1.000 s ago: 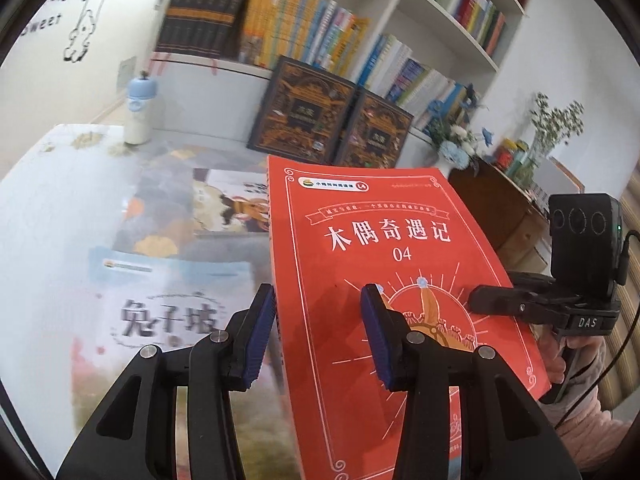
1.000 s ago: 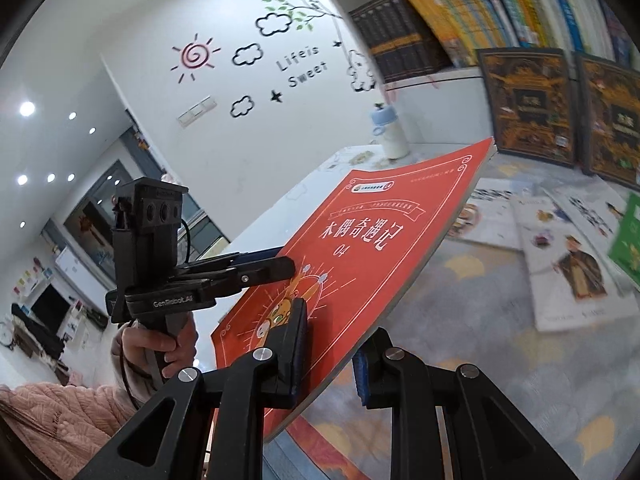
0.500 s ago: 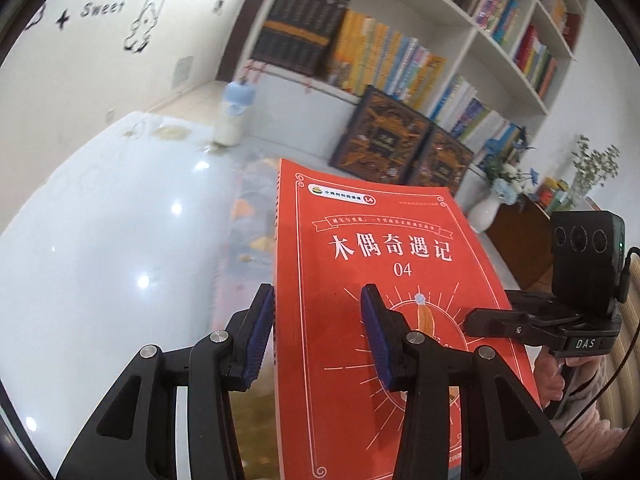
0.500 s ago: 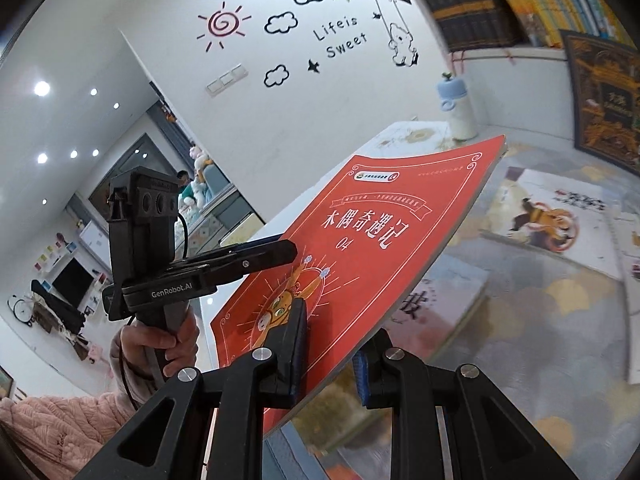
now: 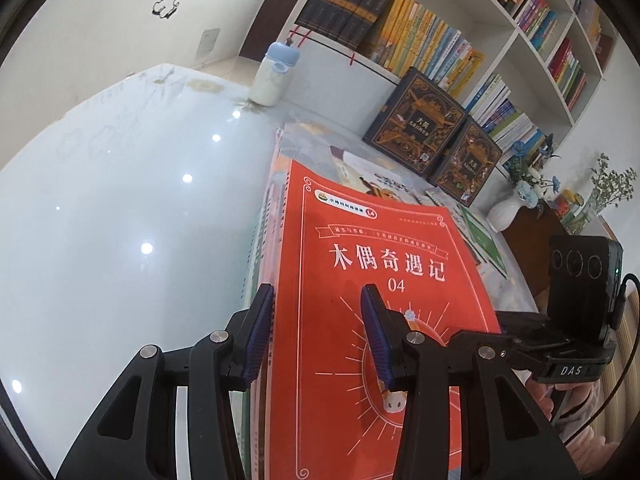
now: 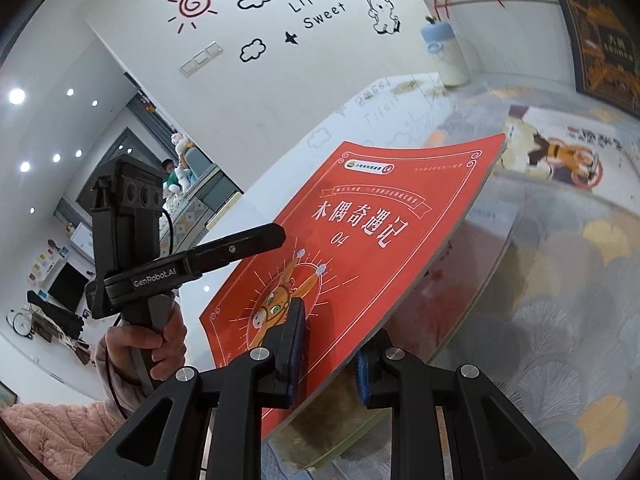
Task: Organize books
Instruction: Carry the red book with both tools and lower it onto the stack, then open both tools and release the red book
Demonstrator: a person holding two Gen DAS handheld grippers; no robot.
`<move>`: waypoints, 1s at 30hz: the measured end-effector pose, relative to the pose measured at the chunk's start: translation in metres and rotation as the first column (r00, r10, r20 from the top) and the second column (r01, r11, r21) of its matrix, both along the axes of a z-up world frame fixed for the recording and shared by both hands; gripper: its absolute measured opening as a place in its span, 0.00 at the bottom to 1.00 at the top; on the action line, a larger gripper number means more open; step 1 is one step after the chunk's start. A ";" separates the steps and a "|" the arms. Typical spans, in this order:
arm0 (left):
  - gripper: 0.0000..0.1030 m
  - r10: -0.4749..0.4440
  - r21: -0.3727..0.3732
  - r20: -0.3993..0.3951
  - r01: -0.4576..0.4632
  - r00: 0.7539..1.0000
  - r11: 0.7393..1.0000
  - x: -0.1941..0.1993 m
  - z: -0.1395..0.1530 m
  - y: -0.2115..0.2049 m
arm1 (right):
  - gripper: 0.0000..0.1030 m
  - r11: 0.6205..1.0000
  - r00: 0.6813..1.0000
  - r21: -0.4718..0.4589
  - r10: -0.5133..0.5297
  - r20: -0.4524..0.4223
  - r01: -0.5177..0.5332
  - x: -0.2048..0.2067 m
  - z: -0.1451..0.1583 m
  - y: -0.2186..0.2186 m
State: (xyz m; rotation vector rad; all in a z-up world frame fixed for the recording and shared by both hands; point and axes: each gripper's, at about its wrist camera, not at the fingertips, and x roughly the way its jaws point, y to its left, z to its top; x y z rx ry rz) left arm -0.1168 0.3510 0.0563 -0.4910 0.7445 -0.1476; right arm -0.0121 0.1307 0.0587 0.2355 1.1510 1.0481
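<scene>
A red book (image 5: 380,312) with white Chinese title and "04" is held by both grippers. My left gripper (image 5: 318,340) has its jaws astride the book's left edge, one finger over the cover. My right gripper (image 6: 330,354) is shut on the red book (image 6: 360,240) at its near edge, holding it tilted above a stack of books (image 5: 266,232) on the table. The stack's top cover is hidden under the red book. The left gripper also shows in the right wrist view (image 6: 260,240).
More picture books (image 6: 560,152) lie flat on the patterned cloth (image 6: 580,300). Two dark ornate books (image 5: 436,136) lean against the bookshelf (image 5: 500,40). A blue-capped bottle (image 5: 276,76) stands at the glossy white table's (image 5: 120,200) far edge. A white vase (image 5: 504,212) stands far right.
Both grippers have carried the red book leftward, from above the loose picture books to above a stack at the cloth's left edge. The grips look unchanged.
</scene>
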 end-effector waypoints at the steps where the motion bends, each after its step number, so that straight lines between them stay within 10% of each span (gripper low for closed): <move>1: 0.39 0.002 0.007 -0.002 -0.002 1.000 1.000 0.000 -0.001 -0.001 | 0.20 1.000 1.000 -0.001 -0.003 -0.004 0.003 0.001 -0.002 0.001; 10: 0.44 0.005 0.221 -0.015 -0.002 1.000 0.975 -0.003 0.007 -0.025 | 0.21 1.000 0.998 0.013 -0.028 -0.051 0.028 0.004 -0.016 -0.001; 30: 0.45 -0.030 0.217 -0.037 0.038 0.999 0.976 -0.002 0.002 -0.052 | 0.34 0.992 0.988 0.047 -0.112 -0.102 0.117 0.003 -0.024 -0.058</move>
